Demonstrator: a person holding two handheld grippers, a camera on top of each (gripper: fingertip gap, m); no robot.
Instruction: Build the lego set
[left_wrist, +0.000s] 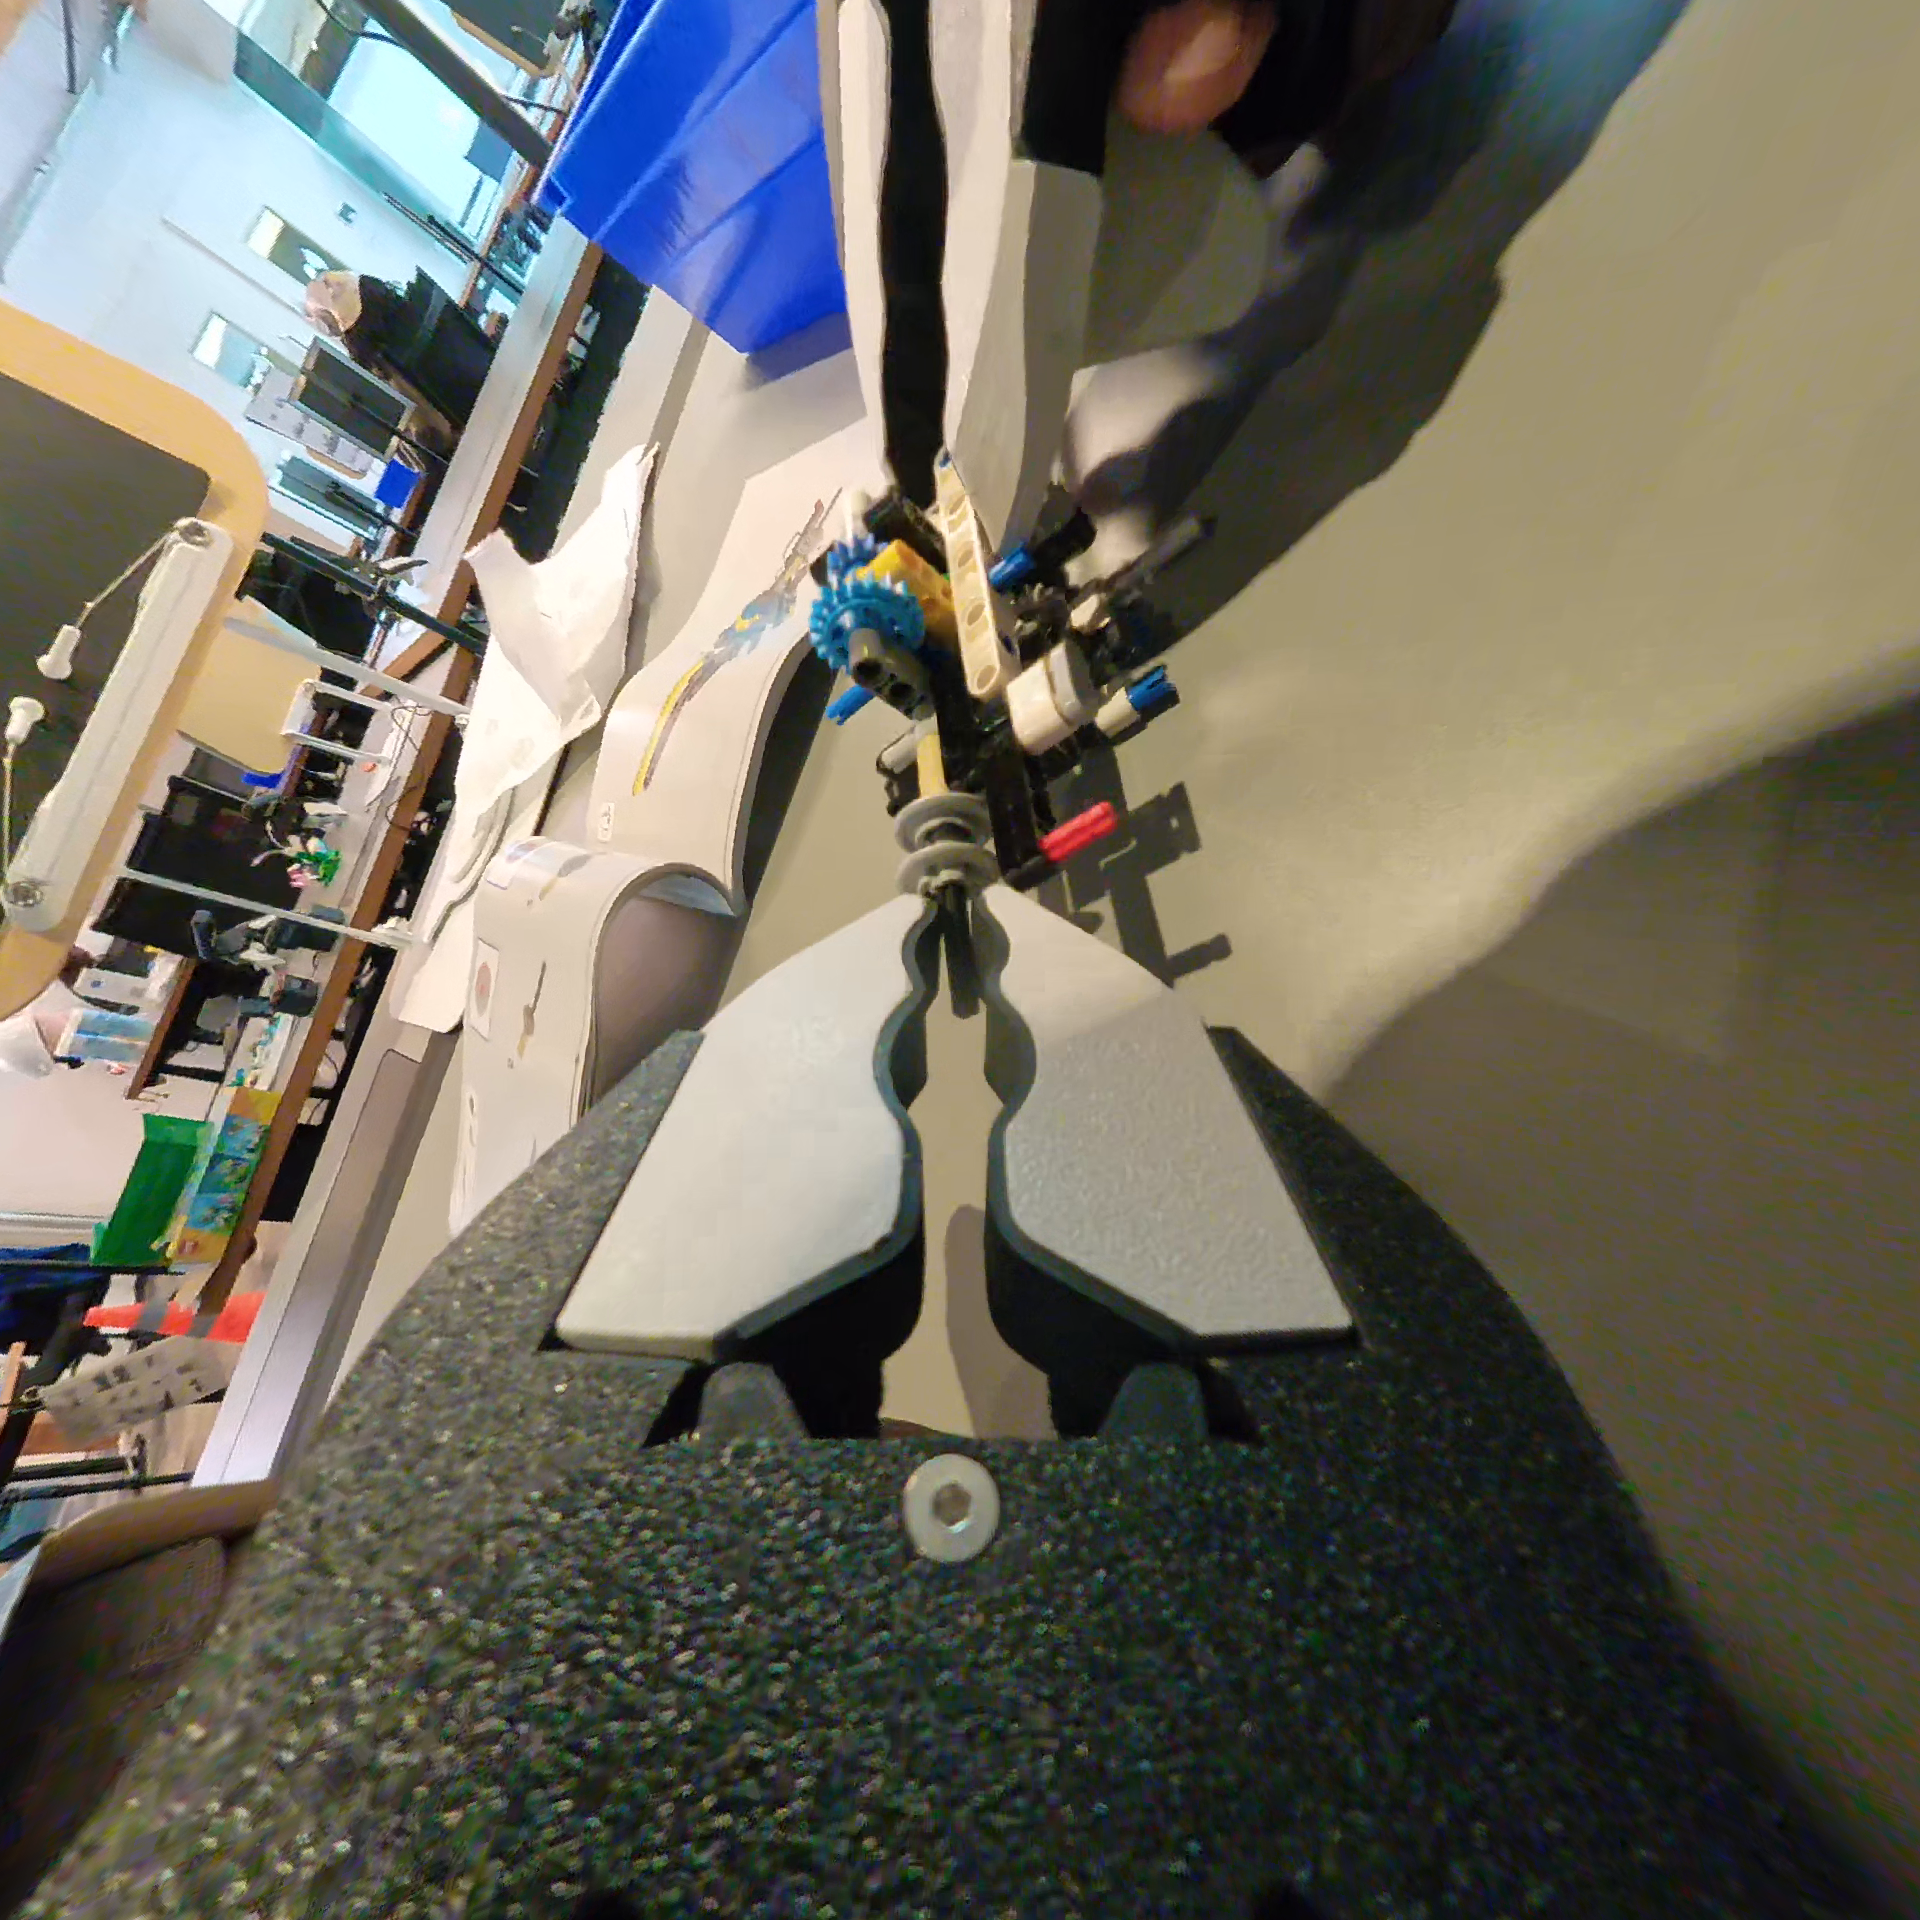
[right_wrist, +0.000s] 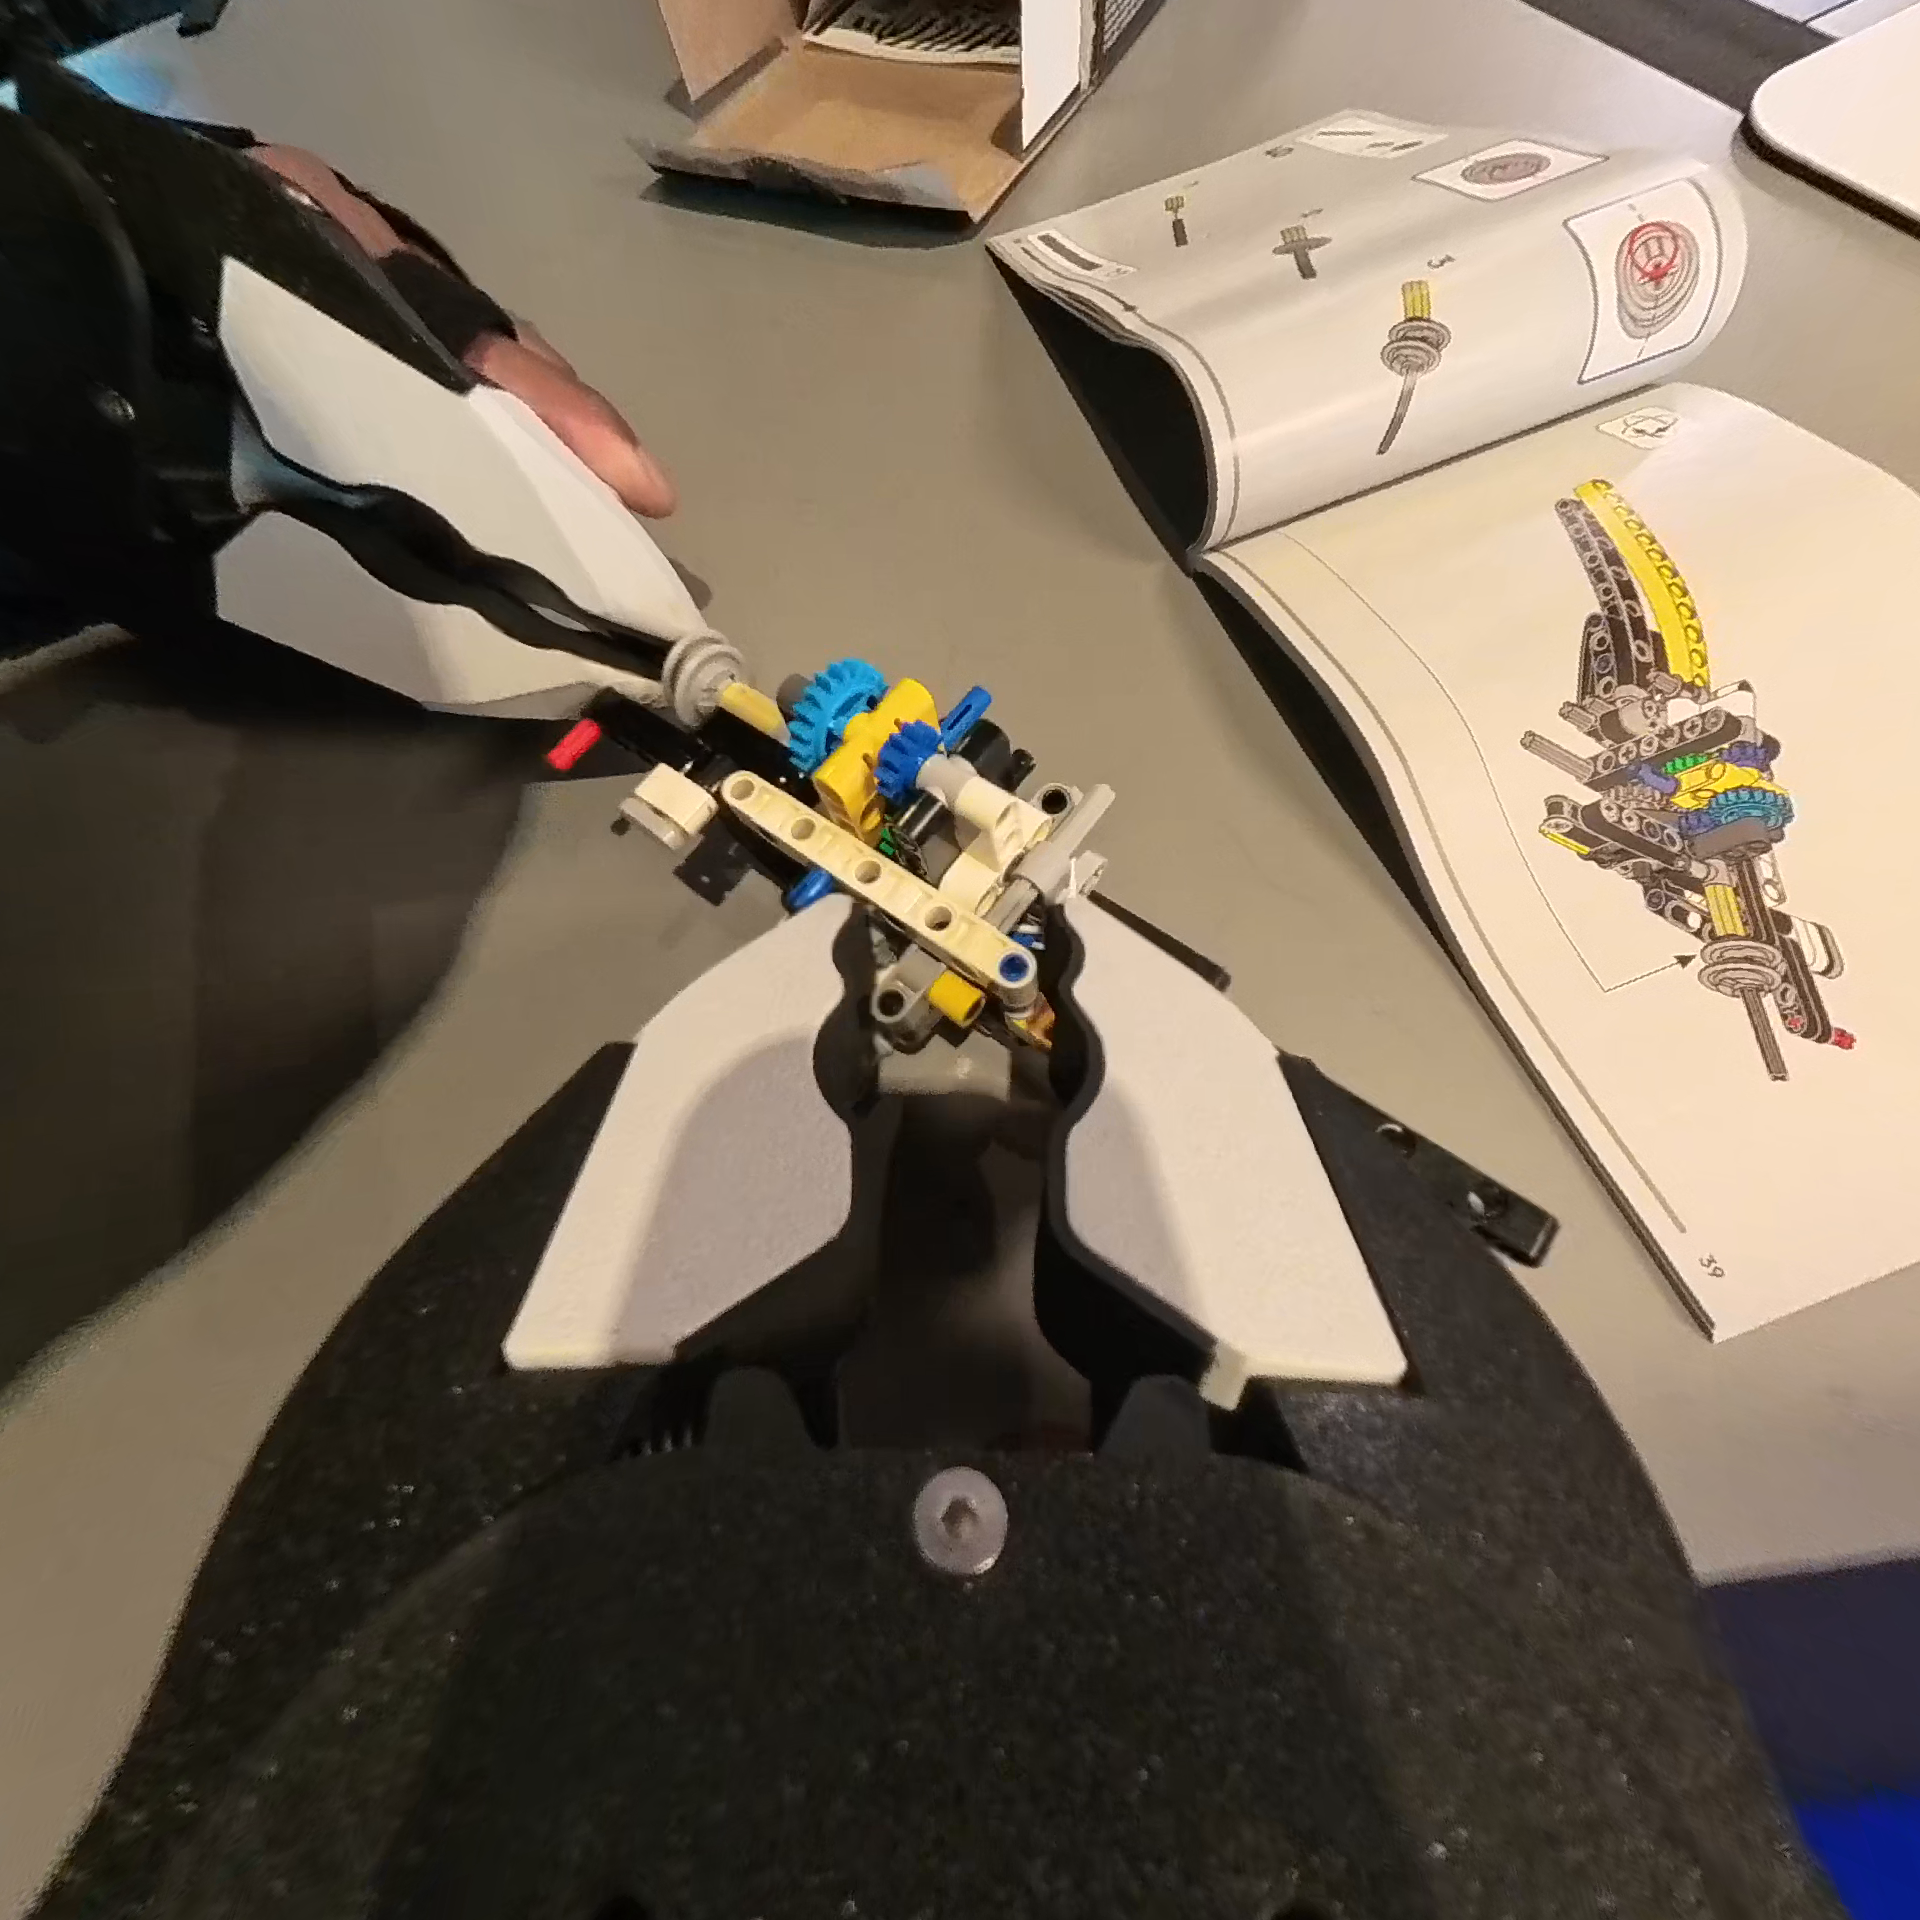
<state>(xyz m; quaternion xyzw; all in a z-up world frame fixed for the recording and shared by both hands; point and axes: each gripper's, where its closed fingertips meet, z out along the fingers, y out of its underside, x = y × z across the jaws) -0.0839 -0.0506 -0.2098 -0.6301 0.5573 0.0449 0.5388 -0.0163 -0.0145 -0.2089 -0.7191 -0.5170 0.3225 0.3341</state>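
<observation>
The lego assembly (right_wrist: 883, 810) is a cluster of black, white and yellow beams with blue gears and a red pin, held above the grey table. My right gripper (right_wrist: 956, 966) is shut on its near end. A black axle (left_wrist: 958, 961) with a grey ribbed wheel piece (left_wrist: 940, 842) sticks out of the assembly's other end. My left gripper (left_wrist: 956, 935) is shut on that axle just behind the grey piece. In the right wrist view the left gripper (right_wrist: 665, 649) comes in from the left, held by a gloved hand (right_wrist: 561, 416). In the left wrist view the right gripper (left_wrist: 997, 468) comes from above.
An open instruction booklet (right_wrist: 1507, 665) lies to the right on the grey table (right_wrist: 883, 416). An opened cardboard box (right_wrist: 883, 114) stands at the back. A blue bin (left_wrist: 717, 177) and loose paper sheets (left_wrist: 561, 644) lie on the table's far side. A small black part (right_wrist: 1507, 1226) lies by the booklet. About 8 cm separates my left fingertips from my right.
</observation>
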